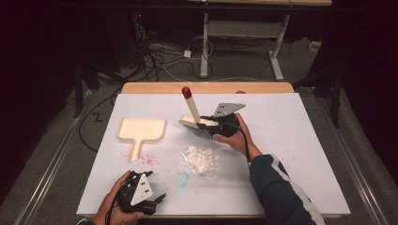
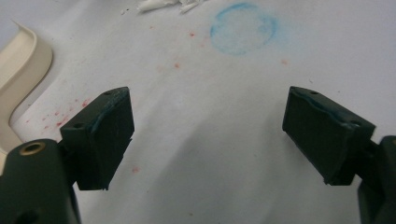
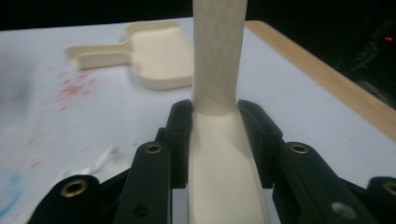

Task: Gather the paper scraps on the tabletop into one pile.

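The right gripper point(image 1: 206, 125) clamps the smooth cream brush point(image 1: 193, 121) near mid-table, its red-capped handle tilting up and far-left, dark bristles hanging over the white table cover point(image 1: 291, 140). Just near of it lies a heap of jagged white scraps point(image 1: 201, 160). Left of the brush sits the shallow cream dustpan point(image 1: 141, 130) (its pan holds nothing). The left gripper point(image 1: 158, 200) rests at the near edge, jaws spread wide on nothing.
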`<state>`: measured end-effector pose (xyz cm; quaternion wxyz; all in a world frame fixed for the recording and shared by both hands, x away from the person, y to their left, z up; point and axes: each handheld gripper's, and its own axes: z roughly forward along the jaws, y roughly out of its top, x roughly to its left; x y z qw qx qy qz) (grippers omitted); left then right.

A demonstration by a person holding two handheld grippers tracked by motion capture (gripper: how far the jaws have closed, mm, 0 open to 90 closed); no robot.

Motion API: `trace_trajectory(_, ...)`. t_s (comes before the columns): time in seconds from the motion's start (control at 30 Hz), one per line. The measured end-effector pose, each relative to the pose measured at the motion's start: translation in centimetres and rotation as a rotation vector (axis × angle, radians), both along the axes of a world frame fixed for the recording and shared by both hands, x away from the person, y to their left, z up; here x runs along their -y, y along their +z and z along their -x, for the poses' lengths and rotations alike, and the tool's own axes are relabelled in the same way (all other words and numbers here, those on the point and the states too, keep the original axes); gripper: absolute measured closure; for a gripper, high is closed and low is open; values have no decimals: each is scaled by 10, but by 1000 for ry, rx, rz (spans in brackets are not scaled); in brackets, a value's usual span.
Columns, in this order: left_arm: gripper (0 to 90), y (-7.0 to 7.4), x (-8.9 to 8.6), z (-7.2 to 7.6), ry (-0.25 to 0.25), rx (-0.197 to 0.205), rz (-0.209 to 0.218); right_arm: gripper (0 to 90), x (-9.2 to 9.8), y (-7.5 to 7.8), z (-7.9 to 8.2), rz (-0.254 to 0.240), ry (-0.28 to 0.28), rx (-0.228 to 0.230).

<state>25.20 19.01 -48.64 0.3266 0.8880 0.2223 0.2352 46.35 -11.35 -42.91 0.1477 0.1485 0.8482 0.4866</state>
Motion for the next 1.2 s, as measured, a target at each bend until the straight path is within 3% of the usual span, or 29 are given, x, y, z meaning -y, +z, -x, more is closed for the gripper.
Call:
trace_trajectory(0.07, 156, 1, 1, 0, -3, 0, -8, 680, 7, 2, 7, 10, 63, -9)
trace_trajectory(0.17, 156, 0, 3, 1, -5, -8, -9, 680, 21, 7, 17, 15, 114, -6)
trace_trajectory(0.33, 156, 1, 4, 0, -6, 3, -17, 680, 41, 20, 32, -19, 156, 1)
trace_trajectory(0.57, 156, 1, 6, 1, -5, 1, -19, 680, 64, 36, 56, -62, 76, 35)
trace_trajectory(0.73, 156, 2, 5, 0, 4, 1, -17, 680, 78, 39, 72, -60, 22, 53)
trace_trajectory(1.03, 156, 3, 4, 1, 15, 10, -18, 679, 113, 46, 103, -36, -93, 37)
trace_trajectory(1.2, 156, 3, 5, 1, 14, 12, -16, 679, 137, 51, 123, -40, -161, 3)
